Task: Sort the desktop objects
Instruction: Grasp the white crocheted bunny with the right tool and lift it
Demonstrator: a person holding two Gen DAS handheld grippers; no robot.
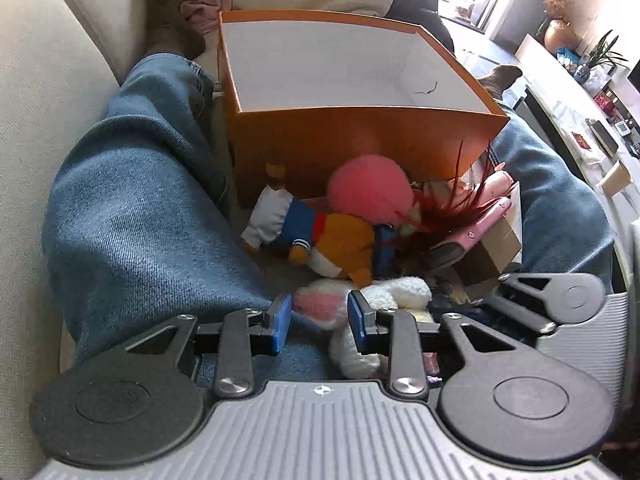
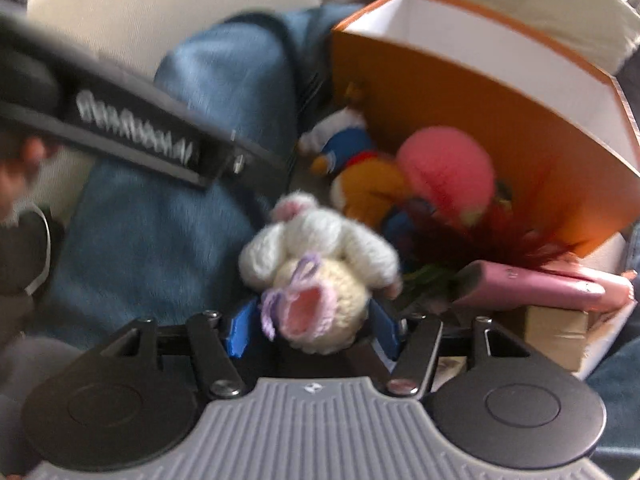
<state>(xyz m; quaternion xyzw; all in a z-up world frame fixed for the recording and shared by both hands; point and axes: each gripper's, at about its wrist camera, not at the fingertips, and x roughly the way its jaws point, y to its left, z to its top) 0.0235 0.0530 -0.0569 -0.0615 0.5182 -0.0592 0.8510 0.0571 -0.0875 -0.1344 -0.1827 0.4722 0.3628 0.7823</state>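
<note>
A white knitted bunny (image 2: 316, 268) with pink ears sits between the blue pads of my right gripper (image 2: 312, 326), which is shut on it. In the left wrist view one pink ear of the bunny (image 1: 320, 306) lies between the pads of my left gripper (image 1: 320, 316), which is open around it. Behind lie a Donald Duck plush (image 1: 320, 236), a pink ball (image 1: 370, 188), a red-haired doll (image 1: 444, 216) and a pink case (image 1: 472, 232). An orange box (image 1: 360, 140) with a white inside stands beyond them.
A person's legs in blue jeans (image 1: 140, 200) flank the toys on a beige sofa (image 1: 32, 80). A brown cardboard box (image 1: 496, 248) sits under the pink case. A white counter (image 1: 580, 92) with small items is at the far right.
</note>
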